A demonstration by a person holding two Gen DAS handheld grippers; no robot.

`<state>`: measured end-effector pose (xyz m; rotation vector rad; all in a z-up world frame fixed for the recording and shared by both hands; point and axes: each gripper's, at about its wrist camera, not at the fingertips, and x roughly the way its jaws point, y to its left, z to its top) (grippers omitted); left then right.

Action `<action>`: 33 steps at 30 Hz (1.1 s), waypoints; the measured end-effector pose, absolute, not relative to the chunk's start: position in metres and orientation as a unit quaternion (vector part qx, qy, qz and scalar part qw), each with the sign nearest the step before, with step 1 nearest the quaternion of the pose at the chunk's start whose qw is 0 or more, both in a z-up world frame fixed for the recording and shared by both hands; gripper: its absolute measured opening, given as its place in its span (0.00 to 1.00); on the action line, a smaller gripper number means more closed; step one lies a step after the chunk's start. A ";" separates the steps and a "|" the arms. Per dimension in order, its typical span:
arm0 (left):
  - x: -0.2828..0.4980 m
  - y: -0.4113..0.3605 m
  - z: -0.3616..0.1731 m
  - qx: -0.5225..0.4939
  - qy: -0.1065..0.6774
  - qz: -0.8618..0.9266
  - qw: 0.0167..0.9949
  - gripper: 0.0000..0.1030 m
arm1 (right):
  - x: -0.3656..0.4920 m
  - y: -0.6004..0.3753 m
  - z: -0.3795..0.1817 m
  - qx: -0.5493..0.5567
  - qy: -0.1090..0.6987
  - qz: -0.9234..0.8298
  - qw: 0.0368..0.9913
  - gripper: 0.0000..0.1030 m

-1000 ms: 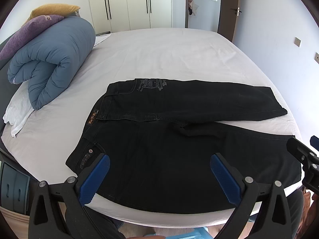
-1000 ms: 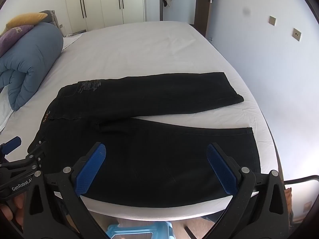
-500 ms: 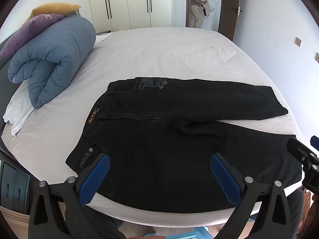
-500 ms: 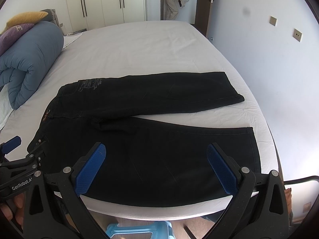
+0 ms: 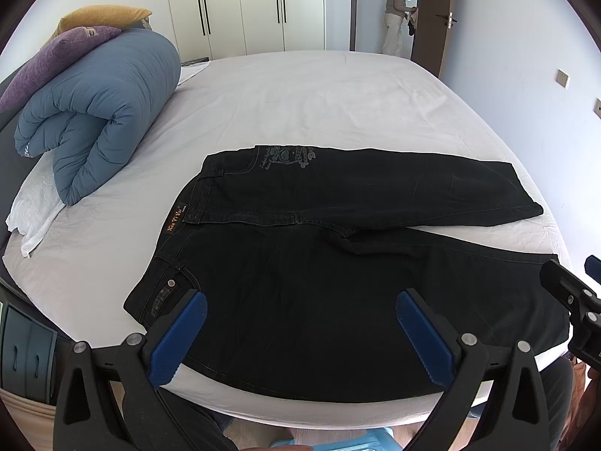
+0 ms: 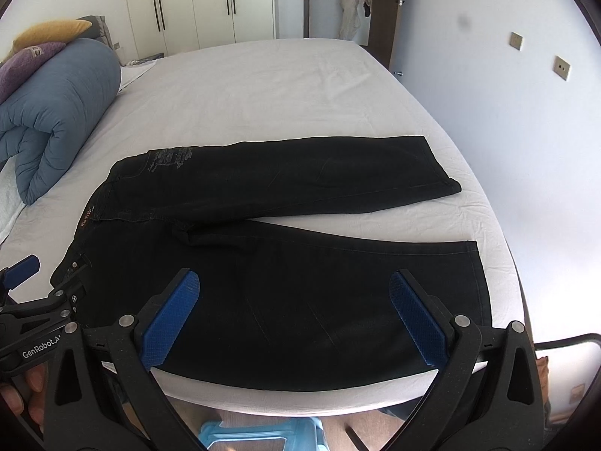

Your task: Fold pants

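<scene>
nothing on the bed has shifted since the earlier frames; only the person (image 5: pixel 398 15) in the far doorway is new since a second ago and now stands turned toward the door (image 5: pixel 432 18), and both grippers hang where they were. the bed (image 5: pixel 319 105) fills most of both views under a white sheet. the pants (image 5: pixel 338 263), black, lie flat on its near half with the waistband to the left and the legs running right; the far leg reaches toward the right edge of the bed, the near leg lies along the front edge, and a wedge of sheet shows between the two hems. a rolled blue duvet (image 5: pixel 97 112) sits at the left of the bed, well apart from the pants, with a purple pillow (image 5: pixel 56 56) and a yellow pillow (image 5: pixel 101 17) on top of it. white wardrobes (image 5: pixel 244 3) stand behind. the left gripper (image 5: pixel 300 334) hovers over the near leg close to the waist, its blue-padded jaws spread wide with nothing between them. the right gripper (image 6: pixel 295 317) hovers over the same leg further toward the hem, jaws likewise wide apart and empty. a small orange label (image 5: pixel 175 220) shows on the waistband, and pale printed lettering (image 5: pixel 287 156) marks the far hip.
</scene>
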<state>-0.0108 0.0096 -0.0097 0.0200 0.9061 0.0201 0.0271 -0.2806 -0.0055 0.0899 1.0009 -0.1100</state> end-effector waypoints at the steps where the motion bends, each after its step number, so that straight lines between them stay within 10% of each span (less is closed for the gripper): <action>1: -0.011 0.009 -0.010 0.010 0.438 0.010 0.899 1.00 | 0.025 -0.279 -0.009 0.042 0.480 -0.053 0.875 1.00; 33: -0.016 0.011 -0.013 0.009 0.444 0.010 0.896 1.00 | 0.021 -0.269 -0.018 0.040 0.484 -0.048 0.873 1.00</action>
